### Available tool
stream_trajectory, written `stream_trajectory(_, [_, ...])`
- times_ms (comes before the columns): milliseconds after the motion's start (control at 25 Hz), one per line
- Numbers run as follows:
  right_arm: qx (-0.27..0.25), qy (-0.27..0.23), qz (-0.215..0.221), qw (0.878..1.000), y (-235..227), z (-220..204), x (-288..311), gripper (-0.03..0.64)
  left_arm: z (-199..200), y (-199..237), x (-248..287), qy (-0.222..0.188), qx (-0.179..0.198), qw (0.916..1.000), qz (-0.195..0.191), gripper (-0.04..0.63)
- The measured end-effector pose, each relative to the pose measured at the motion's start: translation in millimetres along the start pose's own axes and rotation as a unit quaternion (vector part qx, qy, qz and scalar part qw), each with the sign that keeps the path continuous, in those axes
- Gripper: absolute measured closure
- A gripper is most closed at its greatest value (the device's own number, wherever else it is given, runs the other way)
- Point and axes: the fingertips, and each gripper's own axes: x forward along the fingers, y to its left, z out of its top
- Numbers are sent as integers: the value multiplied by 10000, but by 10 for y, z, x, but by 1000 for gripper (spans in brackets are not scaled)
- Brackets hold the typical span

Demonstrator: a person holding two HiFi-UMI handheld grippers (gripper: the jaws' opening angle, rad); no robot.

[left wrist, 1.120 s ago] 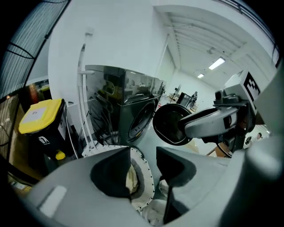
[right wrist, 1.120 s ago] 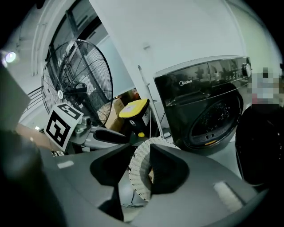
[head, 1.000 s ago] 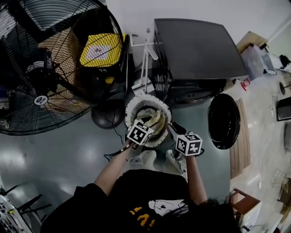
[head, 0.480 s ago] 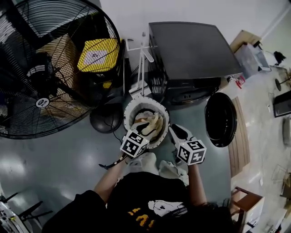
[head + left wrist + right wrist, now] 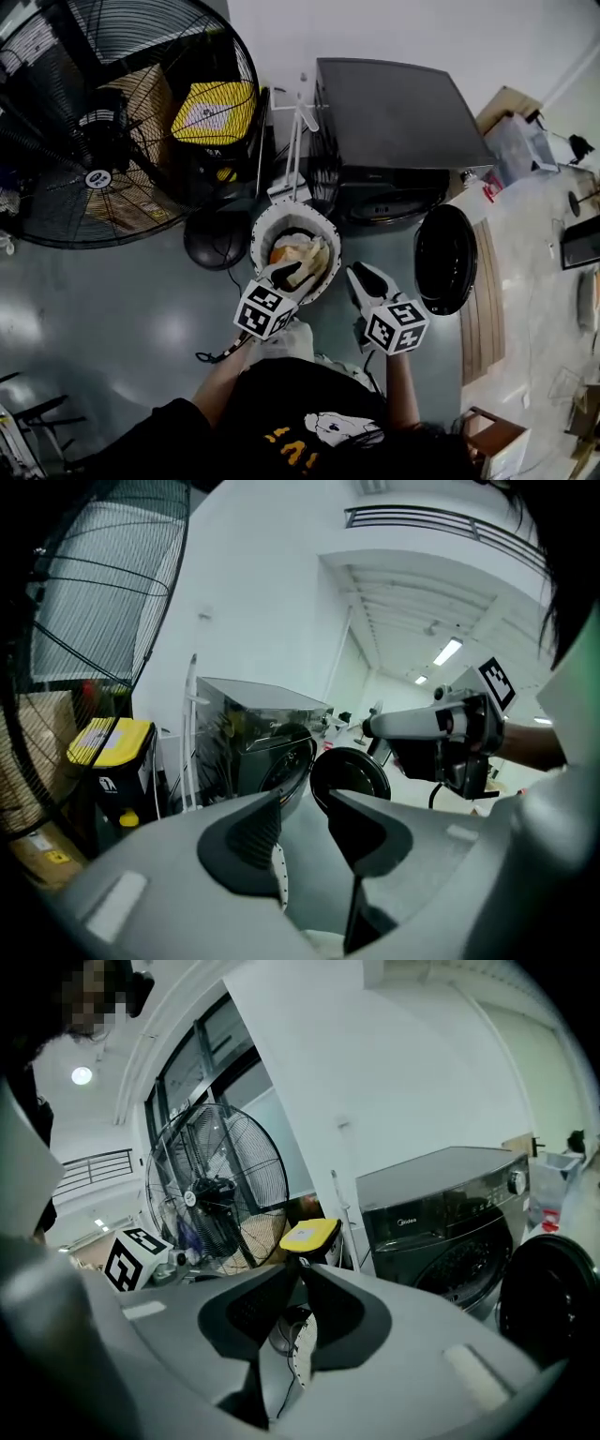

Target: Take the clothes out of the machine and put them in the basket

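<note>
A round white basket (image 5: 265, 220) stands on the floor before the dark washing machine (image 5: 394, 112), with cream and yellow clothes (image 5: 295, 251) piled in it. The machine's round door (image 5: 442, 260) hangs open to the right. My left gripper (image 5: 286, 273) hovers over the basket's near rim, open with nothing between its jaws (image 5: 305, 803). My right gripper (image 5: 366, 278) is beside the basket on the right. Its jaws have just been closing, and the tips (image 5: 300, 1267) now meet, shut on nothing. The drum's inside is hidden.
A large black floor fan (image 5: 103, 131) fills the left. A yellow-lidded box (image 5: 211, 111) and a white stand (image 5: 293, 141) sit between fan and machine. A dark round base (image 5: 214, 239) lies left of the basket. Cables trail on the grey floor.
Both grippers have lifted and drawn back from the basket toward the person. The clothes stay in the basket.
</note>
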Motion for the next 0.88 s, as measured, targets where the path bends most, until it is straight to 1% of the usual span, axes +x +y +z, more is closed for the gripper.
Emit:
stream_trajectory(160, [-113,-22,230,9997,95,-65,-280,534,61,-315,-140,-224,47,9997,103,442])
stream_trajectory(480, [-253,-91,622,9977,333,-261,-730,545,20,-941,-445,-464,230,9983,257,449])
stream_trajectory(720, [-364,-114,895,9953,604,-473,-1011,565,-69,-1315,-754,-736,168,9964,383,462])
stream_trajectory(880, [-406,-151,1006,9940,724,-574,-1170,586,-153,-1533,-892,-816,213,9953,473,491])
